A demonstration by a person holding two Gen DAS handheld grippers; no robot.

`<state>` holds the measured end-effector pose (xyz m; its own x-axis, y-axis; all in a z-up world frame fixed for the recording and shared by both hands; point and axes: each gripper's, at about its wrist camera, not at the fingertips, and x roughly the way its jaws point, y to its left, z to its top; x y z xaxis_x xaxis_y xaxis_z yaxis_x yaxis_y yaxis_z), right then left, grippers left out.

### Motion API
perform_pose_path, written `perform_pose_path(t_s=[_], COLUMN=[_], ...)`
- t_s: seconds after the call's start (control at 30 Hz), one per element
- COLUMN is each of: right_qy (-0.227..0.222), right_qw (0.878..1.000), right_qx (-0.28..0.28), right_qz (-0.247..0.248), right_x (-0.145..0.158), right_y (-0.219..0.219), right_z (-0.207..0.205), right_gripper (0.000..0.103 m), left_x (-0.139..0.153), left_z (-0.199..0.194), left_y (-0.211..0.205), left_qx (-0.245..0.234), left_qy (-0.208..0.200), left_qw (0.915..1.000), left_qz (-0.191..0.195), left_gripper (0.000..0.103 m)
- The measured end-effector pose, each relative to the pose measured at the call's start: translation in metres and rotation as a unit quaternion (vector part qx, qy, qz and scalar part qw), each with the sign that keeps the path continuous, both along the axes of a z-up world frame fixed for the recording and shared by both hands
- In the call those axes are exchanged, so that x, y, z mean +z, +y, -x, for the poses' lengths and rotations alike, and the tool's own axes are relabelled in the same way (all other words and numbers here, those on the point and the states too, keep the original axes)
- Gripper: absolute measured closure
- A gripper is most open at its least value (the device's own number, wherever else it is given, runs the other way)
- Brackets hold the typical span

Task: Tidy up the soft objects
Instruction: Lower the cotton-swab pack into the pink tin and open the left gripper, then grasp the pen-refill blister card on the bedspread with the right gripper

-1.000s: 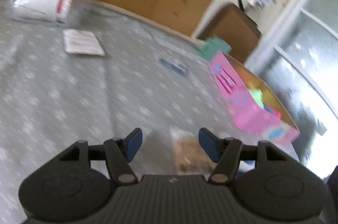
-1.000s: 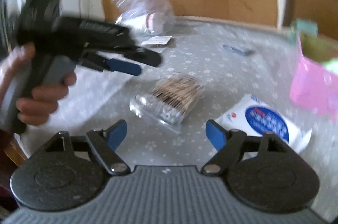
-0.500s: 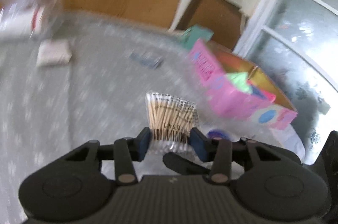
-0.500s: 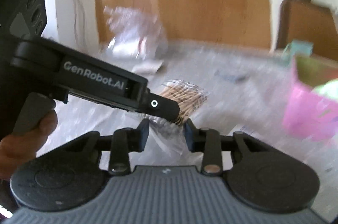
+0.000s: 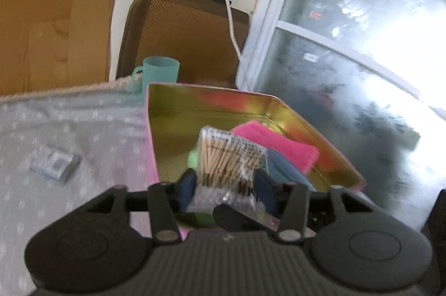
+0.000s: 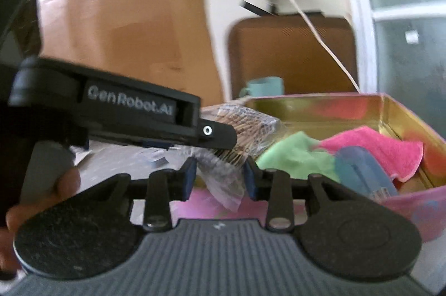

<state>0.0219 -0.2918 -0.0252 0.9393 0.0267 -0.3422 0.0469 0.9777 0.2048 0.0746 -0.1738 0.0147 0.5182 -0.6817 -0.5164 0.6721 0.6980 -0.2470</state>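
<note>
A clear bag of cotton swabs (image 5: 227, 156) is held in the air over the near edge of the pink tin box (image 5: 178, 106). My left gripper (image 5: 225, 190) is shut on the bag's lower end. My right gripper (image 6: 220, 177) is shut on the same bag (image 6: 245, 125) from the other side, and the left gripper's body (image 6: 133, 112) crosses in front of it. The box (image 6: 412, 201) has a gold inside and holds a pink cloth (image 6: 373, 148), a green cloth (image 6: 295, 156) and a blue pack (image 6: 365, 173).
The box stands on a grey flowered cloth (image 5: 69, 128). A small grey packet (image 5: 54, 162) lies on the cloth at left. A teal mug (image 5: 160, 71) and a brown chair back (image 5: 184, 36) are behind the box. A frosted window (image 5: 362, 59) is at right.
Both grippers closed on the swab bag, lifted it off the cloth and carried it right, up to the pink box.
</note>
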Motion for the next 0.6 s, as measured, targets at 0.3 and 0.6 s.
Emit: perform_pose_path(t_s=[0.3, 0.6], right_qy=[-0.001, -0.041], right_qw=[0.996, 0.995], right_qx=[-0.076, 0.091], right_qz=[-0.039, -0.032], right_x=[-0.015, 0.019], right_y=[-0.037, 0.037], right_z=[-0.023, 0.009], right_gripper=[0.05, 0.051], left_x=[-0.001, -0.018], left_z=[-0.018, -0.008], left_y=[0.016, 0.164], left_qx=[0.06, 0.193], left_qy=[-0.001, 0.016], left_qw=[0.9979, 0.9812], left_qz=[0.023, 0.002], left_gripper=[0.045, 0.045])
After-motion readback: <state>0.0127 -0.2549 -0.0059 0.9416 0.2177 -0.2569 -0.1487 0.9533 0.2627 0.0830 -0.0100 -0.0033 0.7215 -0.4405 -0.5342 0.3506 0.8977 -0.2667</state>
